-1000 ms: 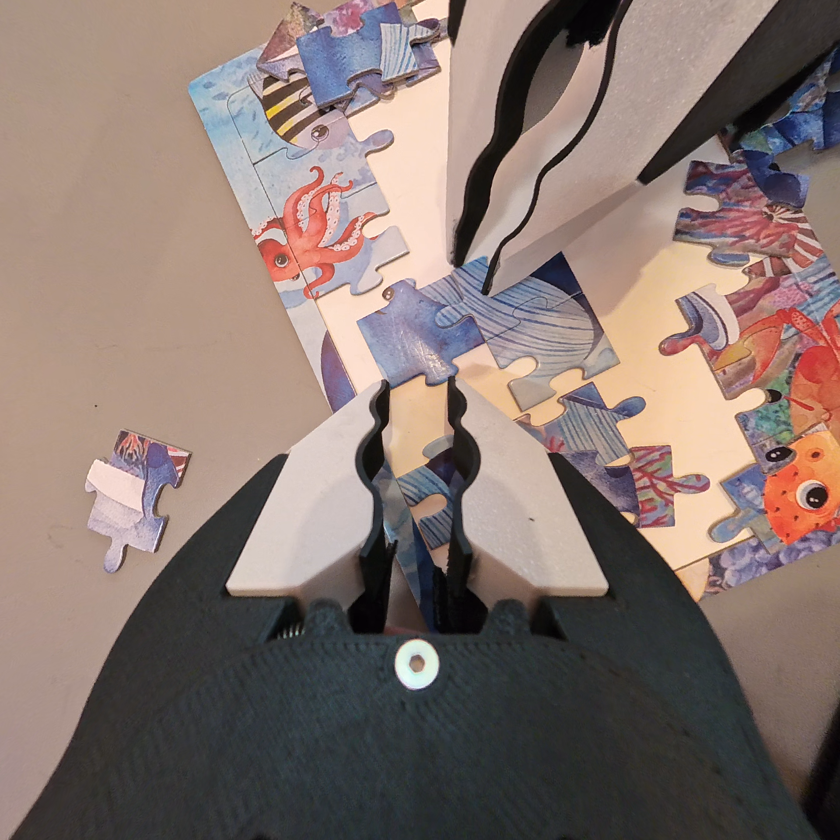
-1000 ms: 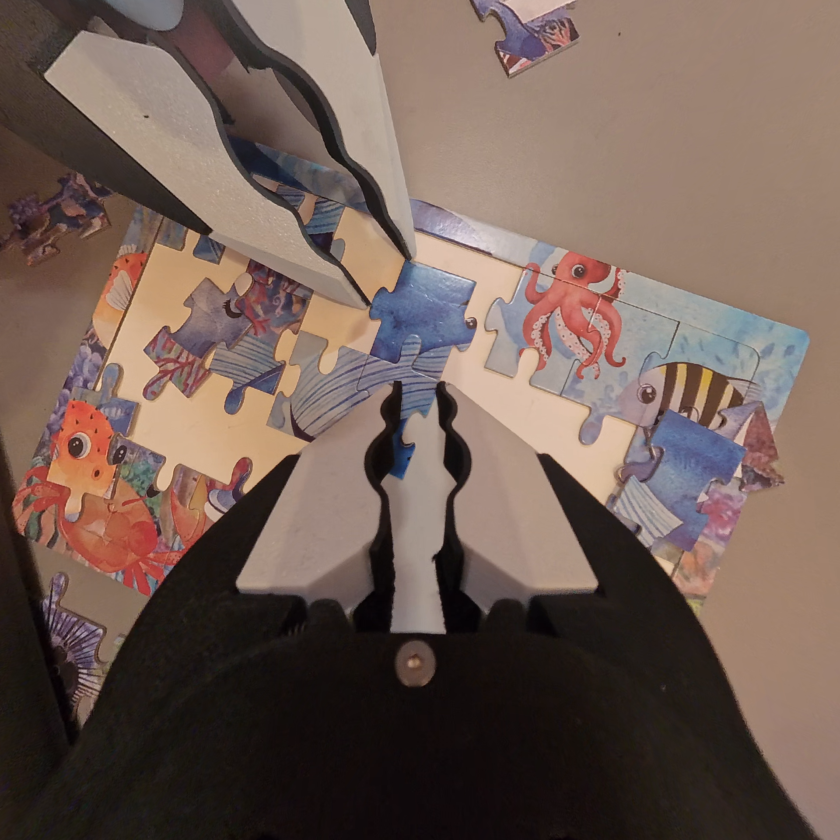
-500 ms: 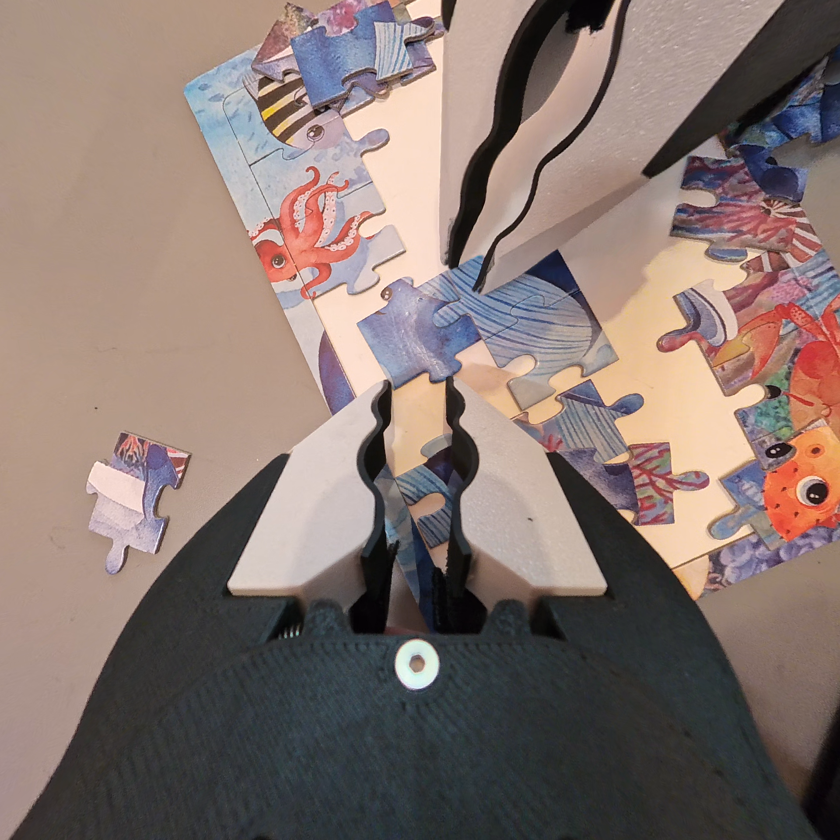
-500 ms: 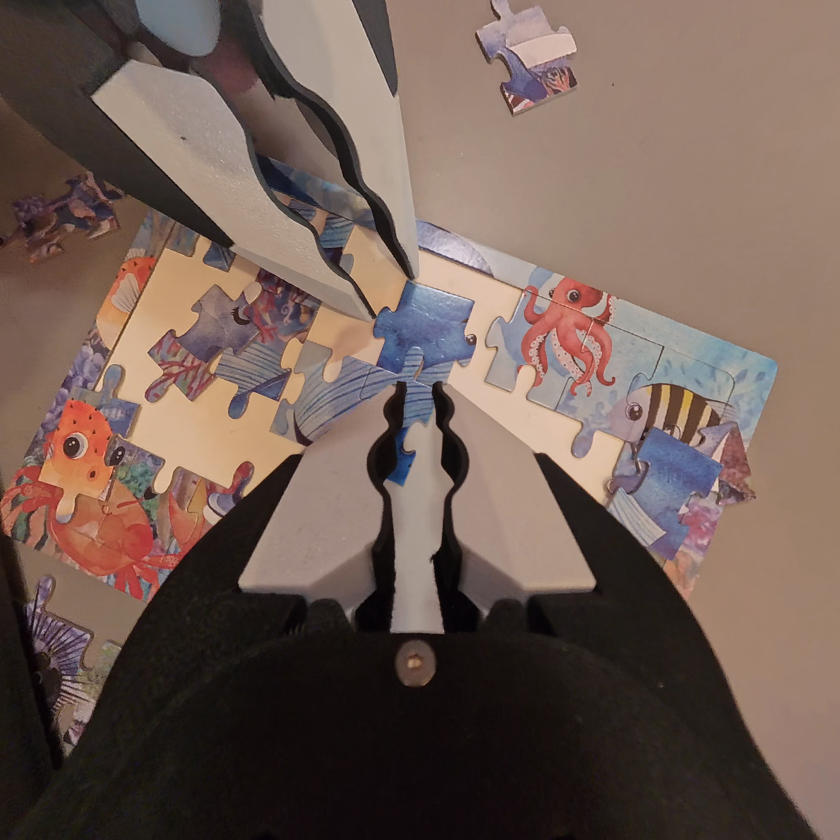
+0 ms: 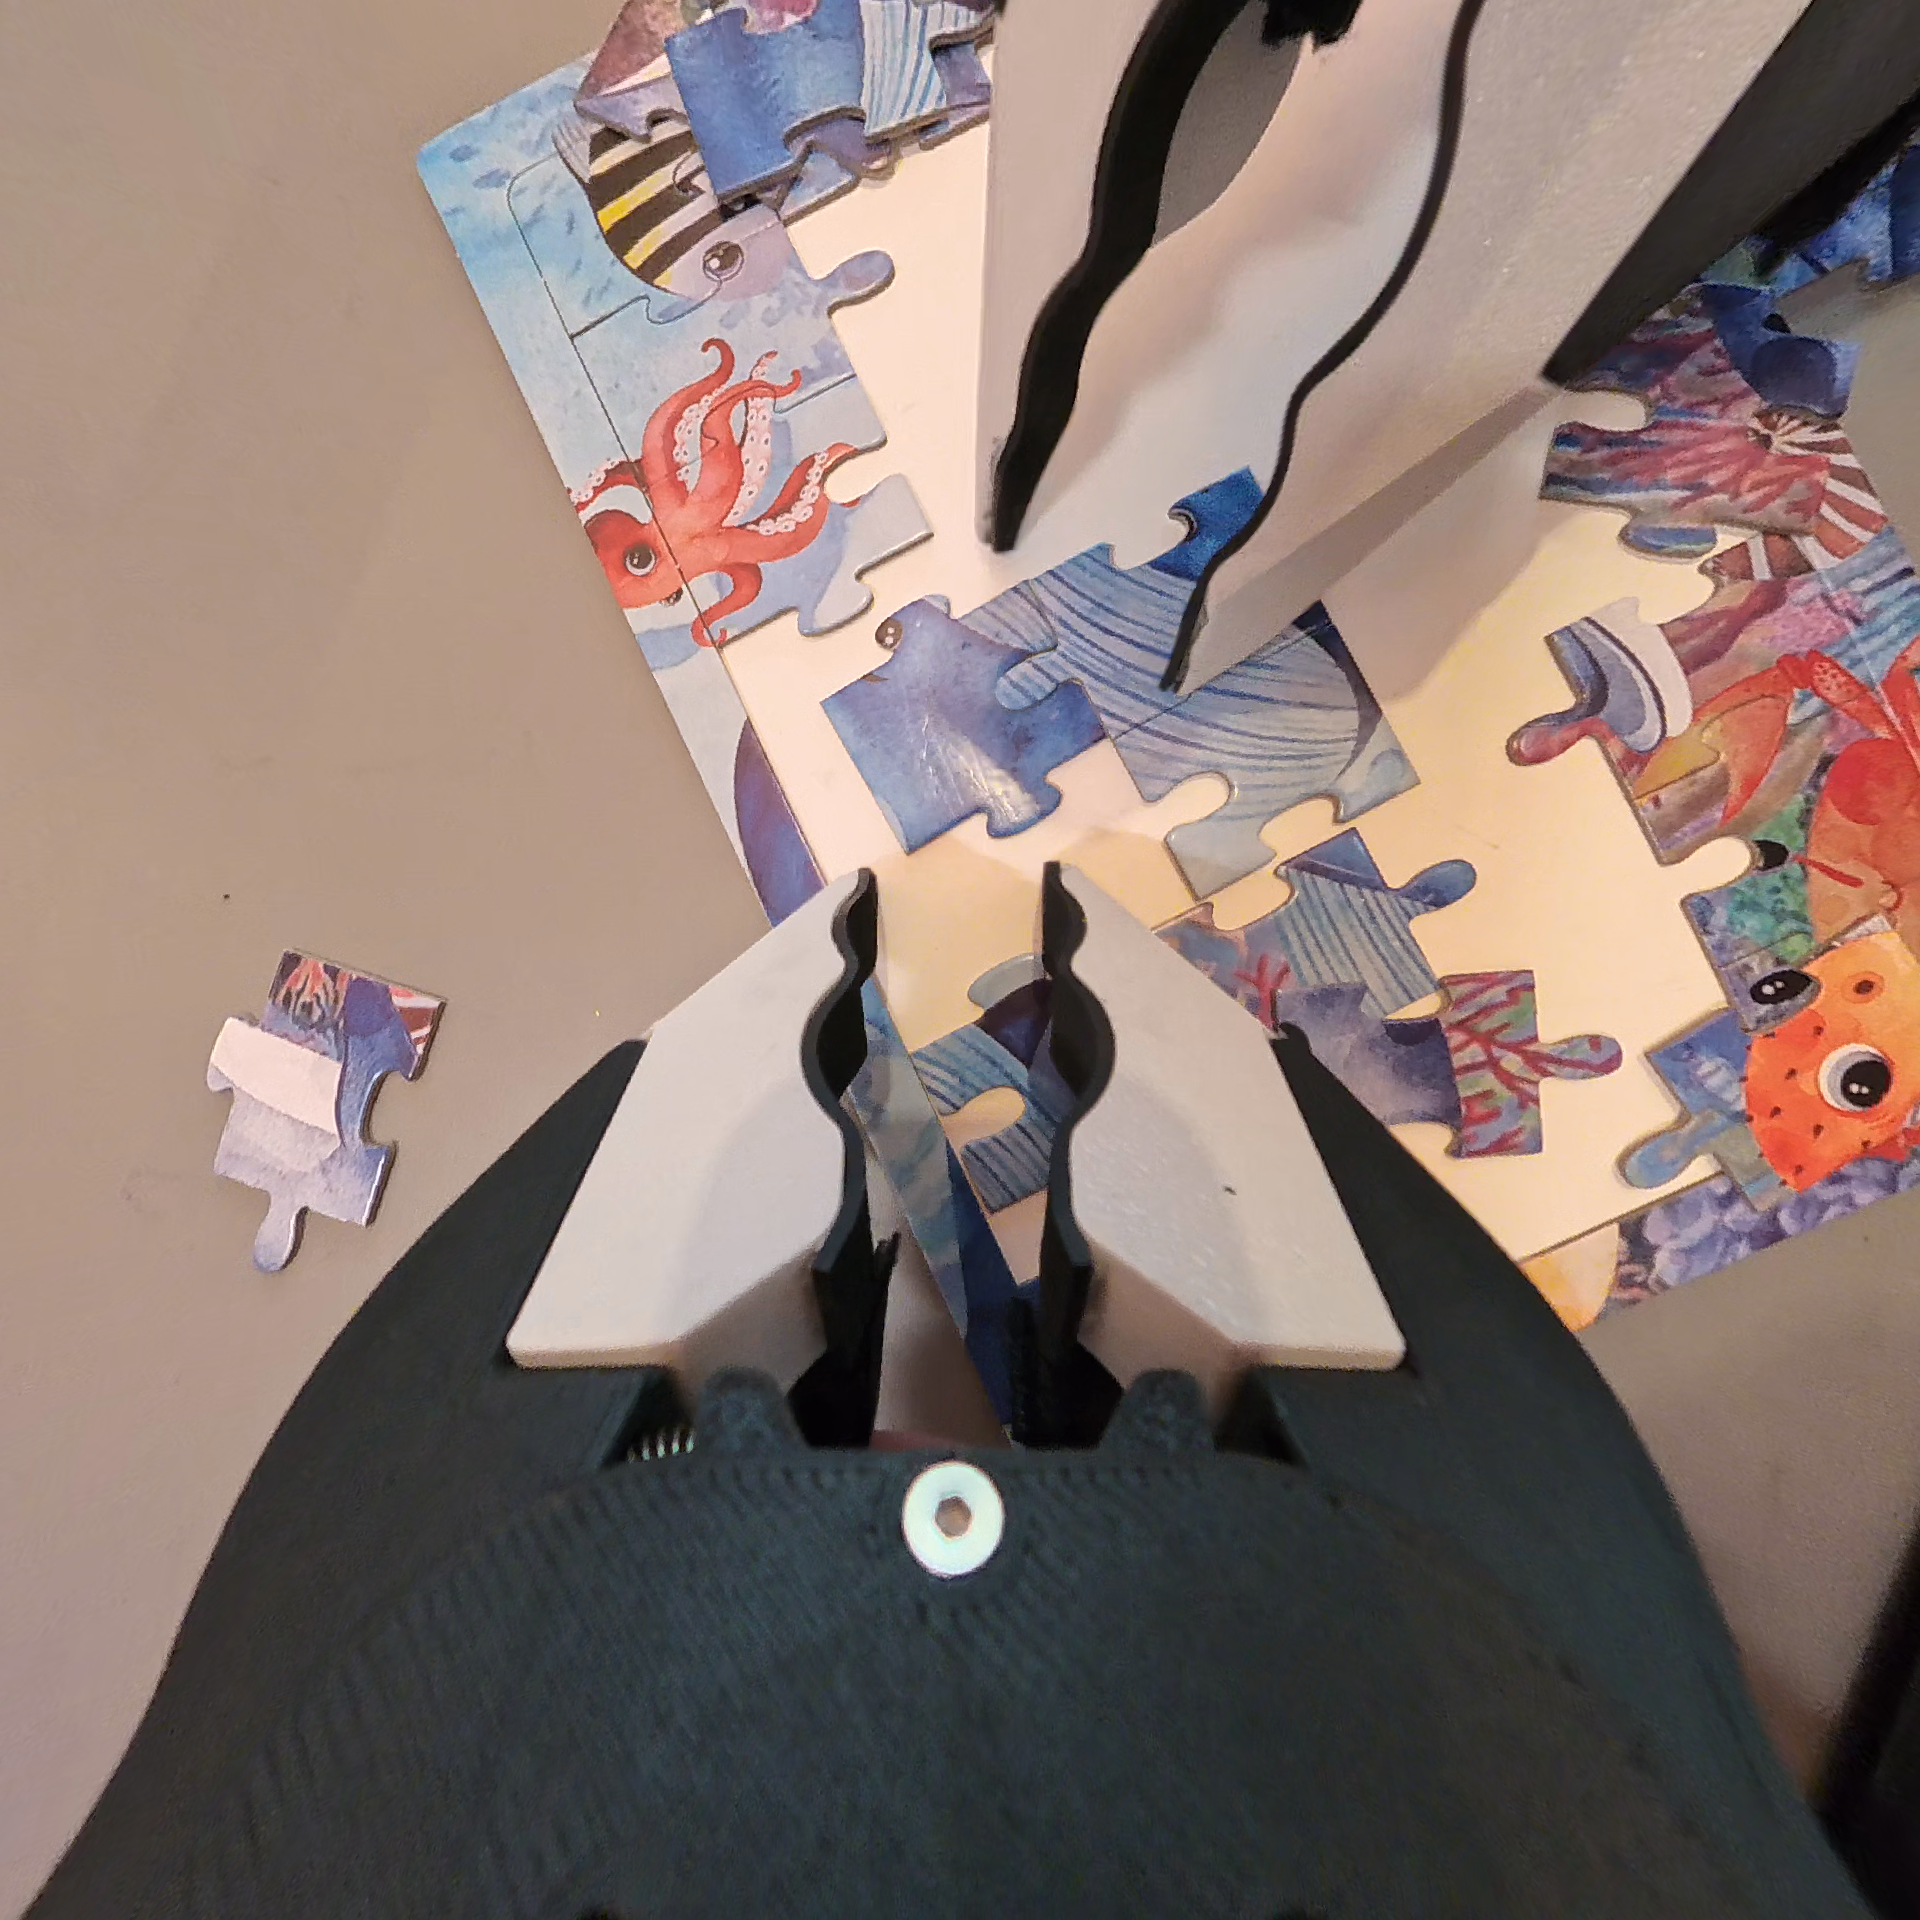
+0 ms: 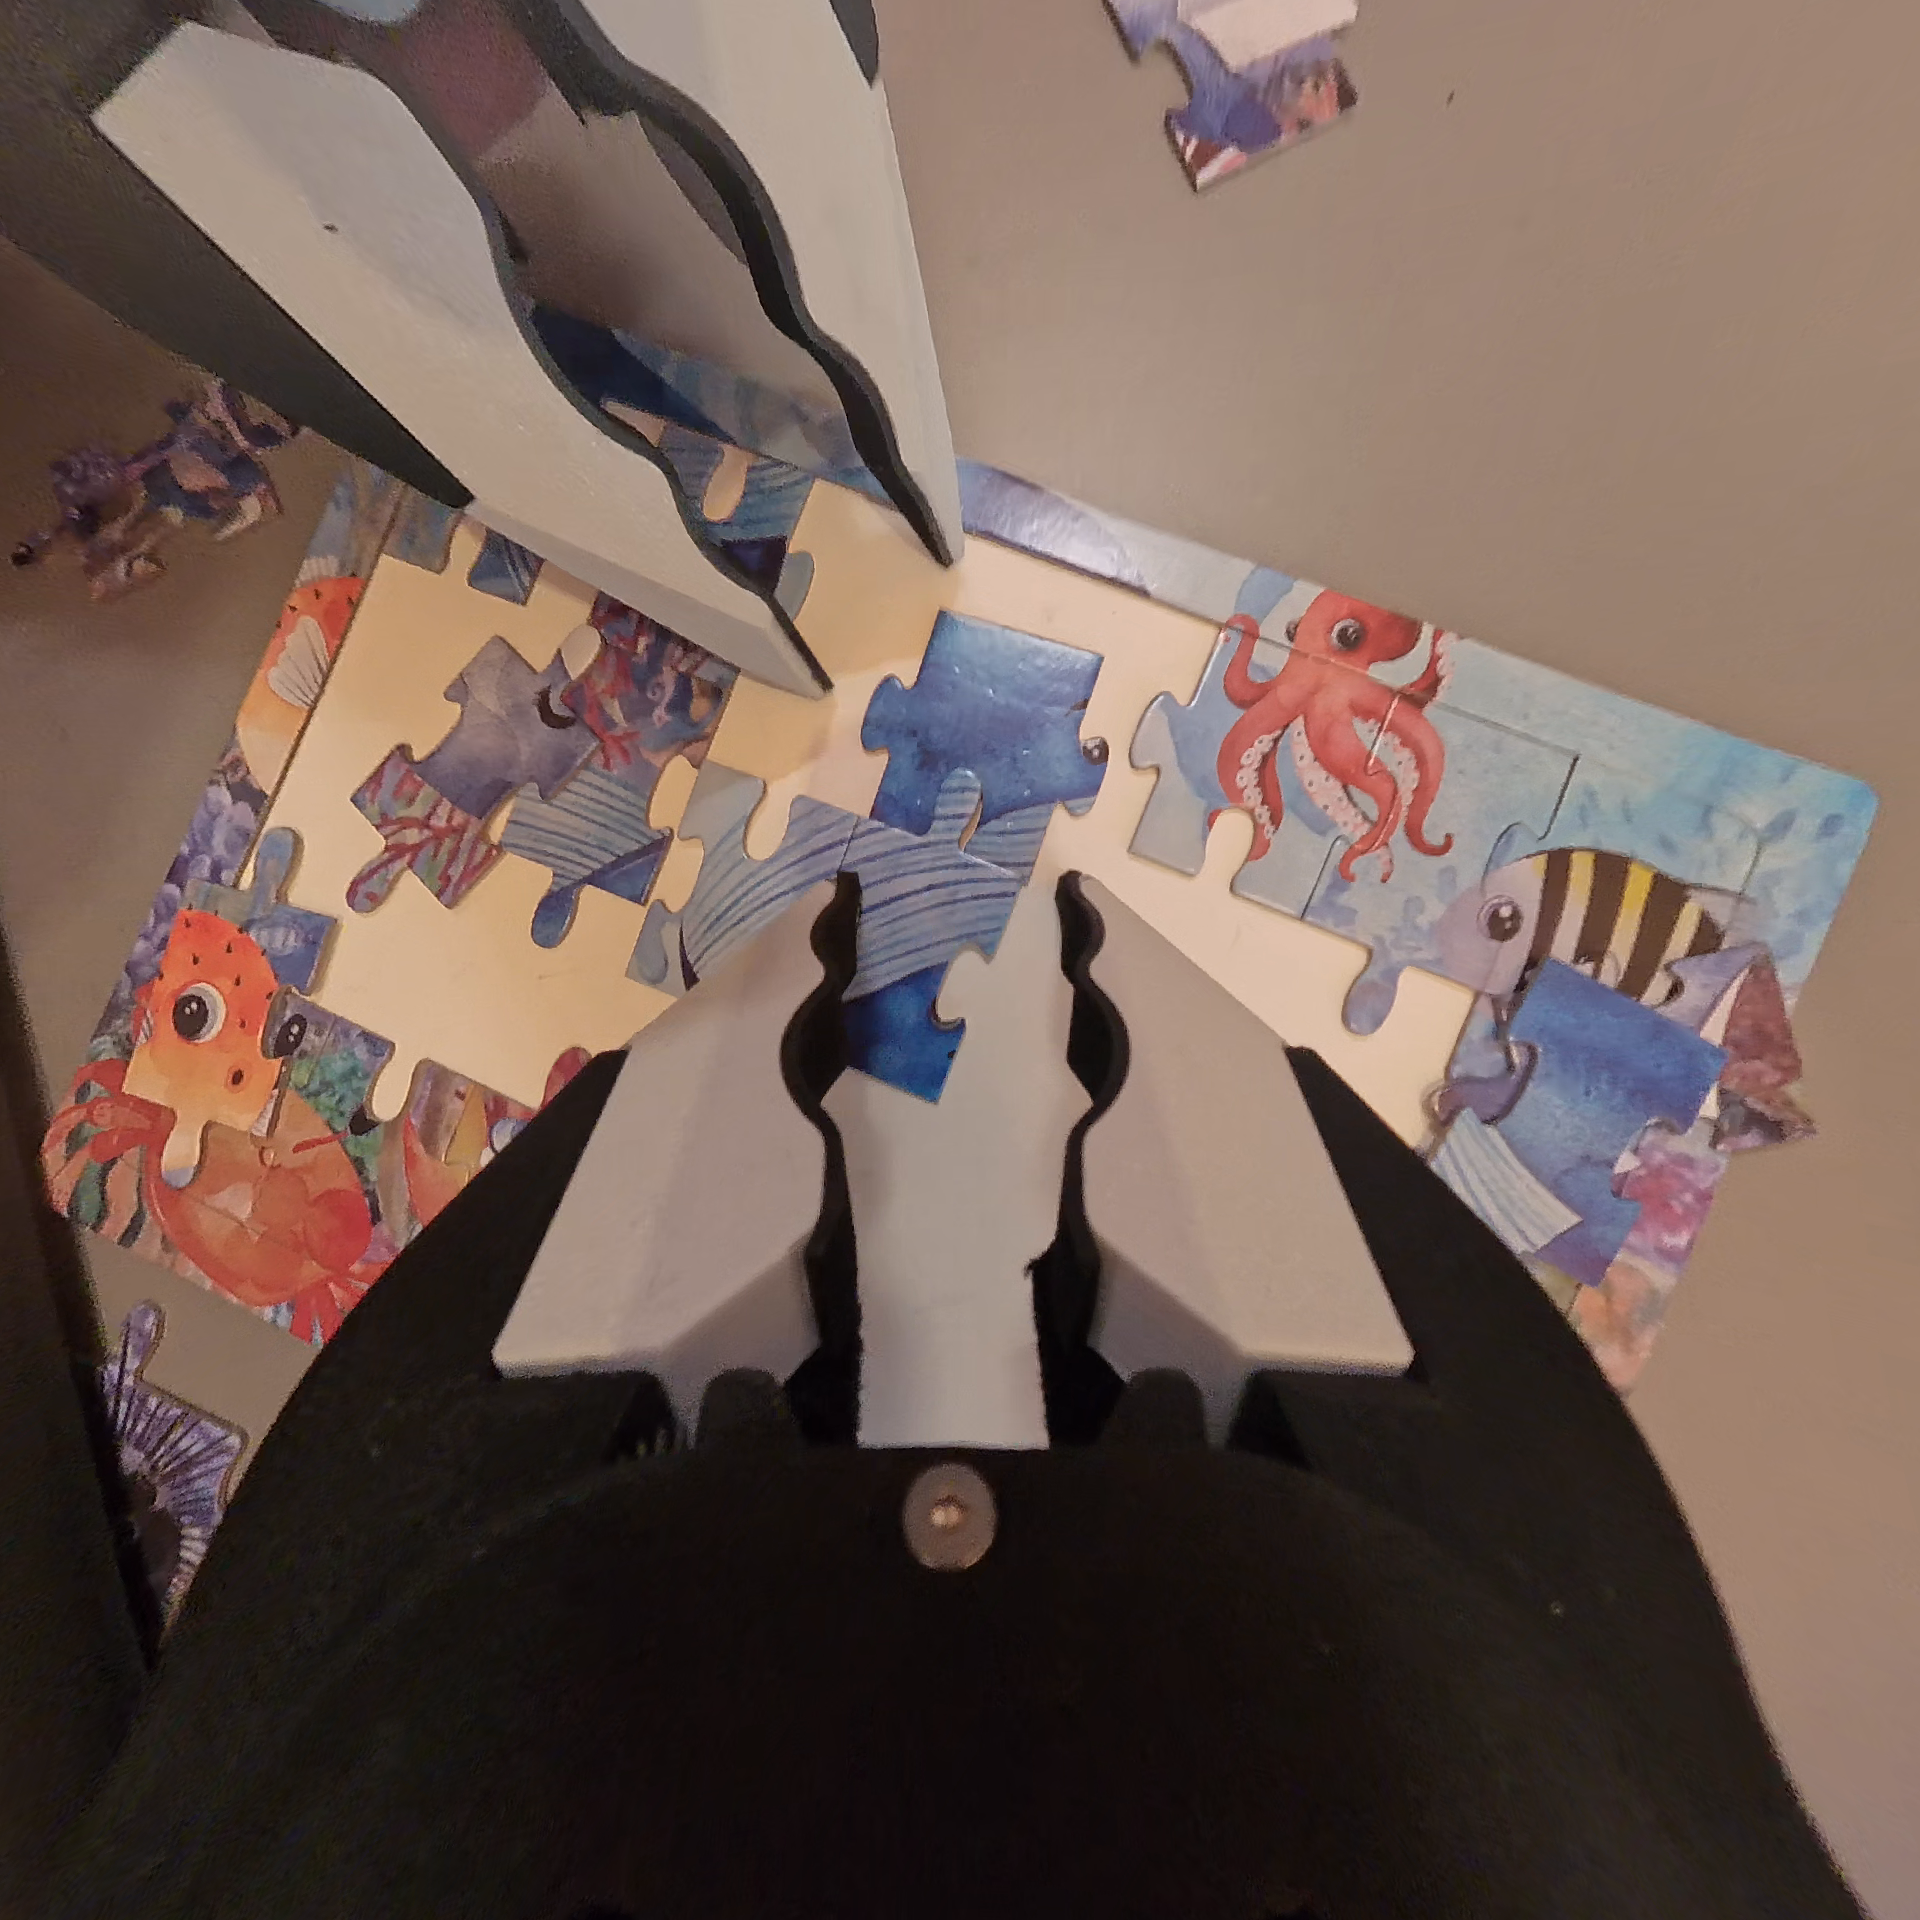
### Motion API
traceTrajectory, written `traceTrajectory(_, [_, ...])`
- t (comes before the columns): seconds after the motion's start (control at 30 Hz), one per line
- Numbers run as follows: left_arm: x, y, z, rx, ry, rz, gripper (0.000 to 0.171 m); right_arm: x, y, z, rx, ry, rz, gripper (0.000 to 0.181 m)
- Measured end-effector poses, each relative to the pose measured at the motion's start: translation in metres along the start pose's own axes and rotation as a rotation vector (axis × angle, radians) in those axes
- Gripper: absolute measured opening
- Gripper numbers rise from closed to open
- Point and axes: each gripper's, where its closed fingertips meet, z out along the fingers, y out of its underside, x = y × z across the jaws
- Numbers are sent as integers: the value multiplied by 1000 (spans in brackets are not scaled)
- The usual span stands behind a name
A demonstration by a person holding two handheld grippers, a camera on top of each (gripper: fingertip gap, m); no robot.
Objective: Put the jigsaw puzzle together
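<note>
Both claws stand narrowly parted and empty over the puzzle tray [image 6: 1714,790] on the grey table [image 5: 260,520], the left gripper [image 5: 961,894] and right gripper [image 6: 956,894] flanking the joined blue whale pieces [image 6: 966,790] near the tray's middle, one loose piece [image 5: 312,1101] lying off its edge.

I find the lighting dim and warm in both views. The puzzle tray [image 5: 1496,1101] carries mild glare on its cream base and soft shadows beneath the opposing jaws. Focus is sharp on the tray; the black housing nearest each lens is soft. Wide-angle distortion bends the tray's edges [image 6: 1766,790].
</note>
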Motion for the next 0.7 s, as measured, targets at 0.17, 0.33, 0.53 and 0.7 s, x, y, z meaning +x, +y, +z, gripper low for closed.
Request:
traceTrajectory(0.17, [3, 1, 0, -4, 11, 7, 27, -2, 1, 0, -7, -7, -12, 41])
traceTrajectory(0.33, [4, 3, -2, -10, 18, 15, 29, -3, 0, -2, -5, -18, -16, 34])
traceTrajectory(0.53, [6, 6, -4, -18, 30, 18, 31, -37, -5, -6, 15, -153, -141, 32])
traceTrajectory(0.7, [7, 6, -4, -20, 31, 22, 29, -73, 4, 3, -42, -243, -302, 34])
